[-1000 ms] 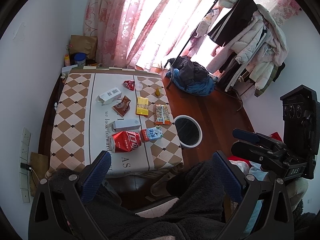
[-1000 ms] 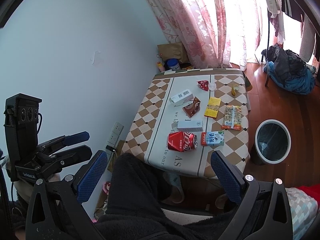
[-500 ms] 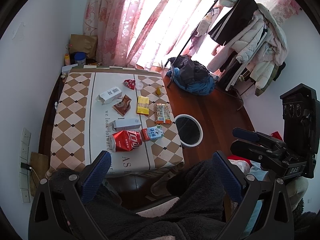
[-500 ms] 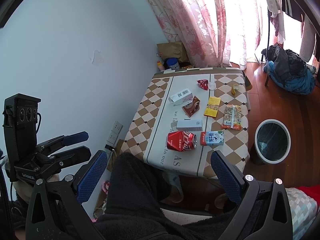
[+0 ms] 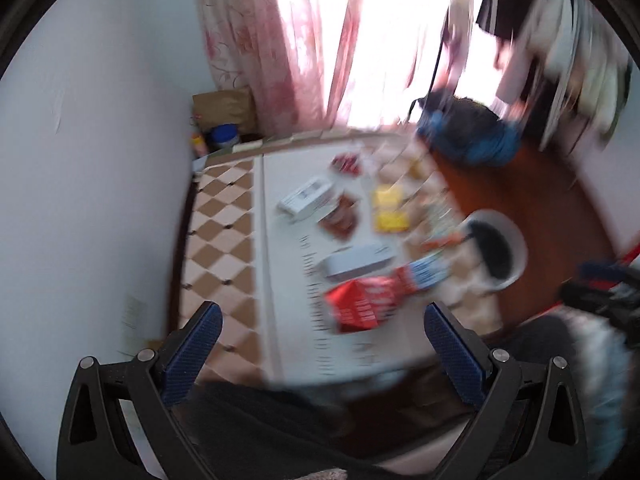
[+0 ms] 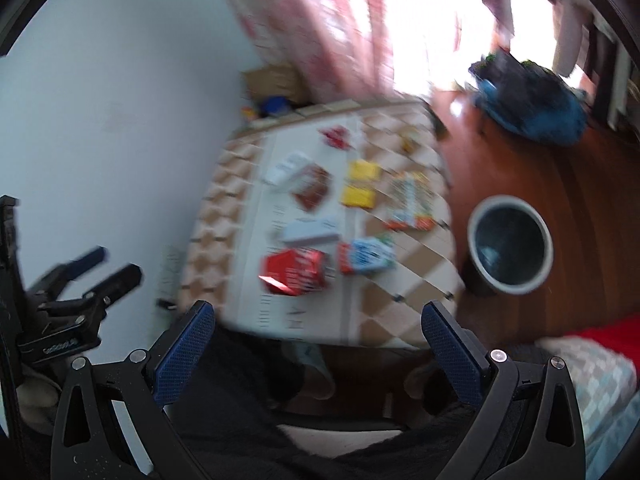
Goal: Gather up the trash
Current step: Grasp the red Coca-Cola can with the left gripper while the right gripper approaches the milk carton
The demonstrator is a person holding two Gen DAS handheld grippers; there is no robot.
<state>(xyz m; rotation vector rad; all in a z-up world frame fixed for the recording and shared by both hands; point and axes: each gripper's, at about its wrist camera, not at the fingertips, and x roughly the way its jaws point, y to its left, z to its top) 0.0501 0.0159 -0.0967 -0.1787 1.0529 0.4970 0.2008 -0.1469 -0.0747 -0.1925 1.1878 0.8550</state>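
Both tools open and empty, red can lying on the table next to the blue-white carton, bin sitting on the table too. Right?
Not the bin. The right wrist view shows the round bin standing on the wooden floor beside the table, not on it. The rest holds: left tool and right tool are open and empty, and the red can lies next to the blue-white carton.

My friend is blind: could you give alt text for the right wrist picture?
A blurred fisheye view past the open right gripper onto a checkered table strewn with wrappers, small cartons and a red can. A round bin stands on the wooden floor beside it.
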